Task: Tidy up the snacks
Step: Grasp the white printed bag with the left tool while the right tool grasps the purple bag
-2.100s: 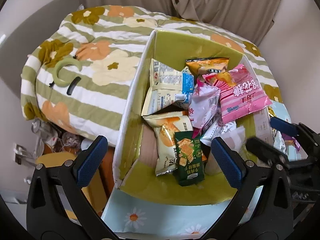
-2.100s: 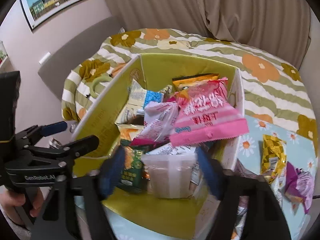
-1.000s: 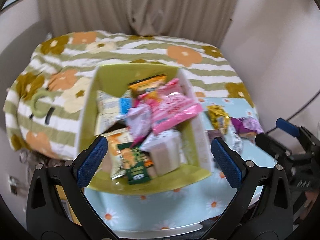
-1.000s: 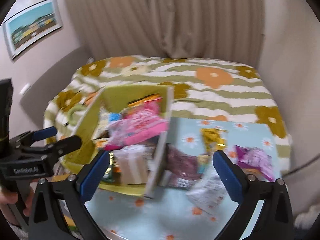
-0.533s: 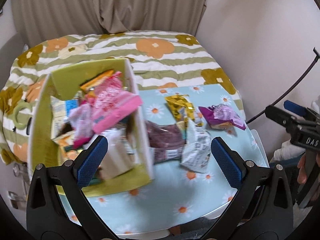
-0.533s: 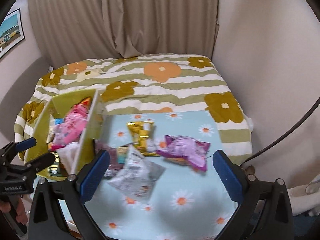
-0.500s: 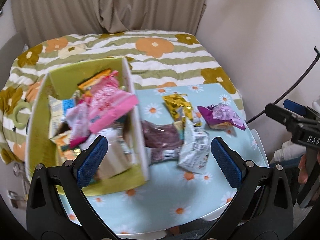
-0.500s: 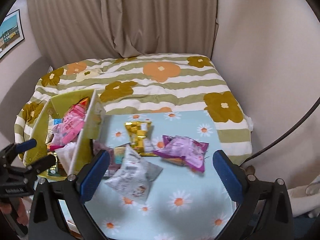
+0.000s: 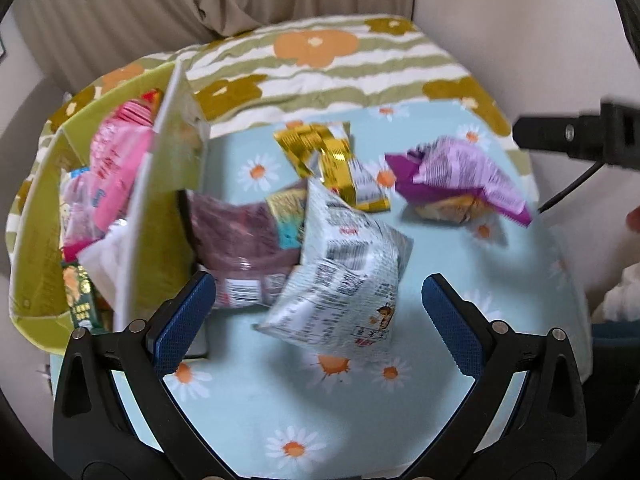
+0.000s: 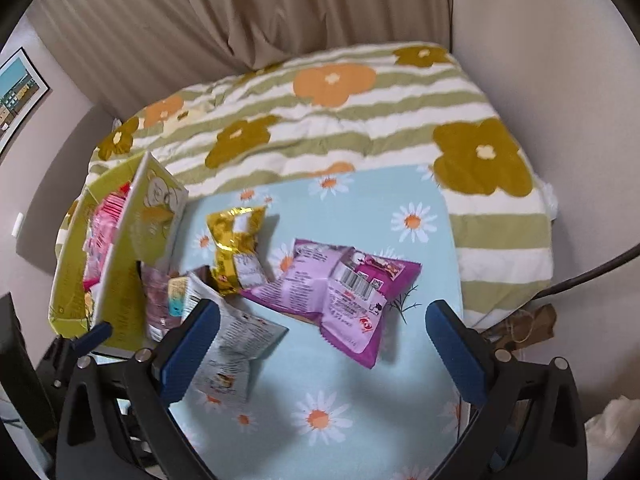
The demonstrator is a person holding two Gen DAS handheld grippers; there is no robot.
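Our left hand-held gripper and right hand-held gripper both hang wide and hold nothing above the daisy-print counter. The green box of snacks stands at the counter's left edge, its contents blurred and partly hidden by its white wall. Just beside it lie a maroon packet, half covered by a white packet, a gold packet, and a purple packet nearer the right edge.

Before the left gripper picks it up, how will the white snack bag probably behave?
The white snack bag looks puffed, so probably light for its size. Its crinkled film likely dents and may slip between the pads. It seems unlikely to roll.
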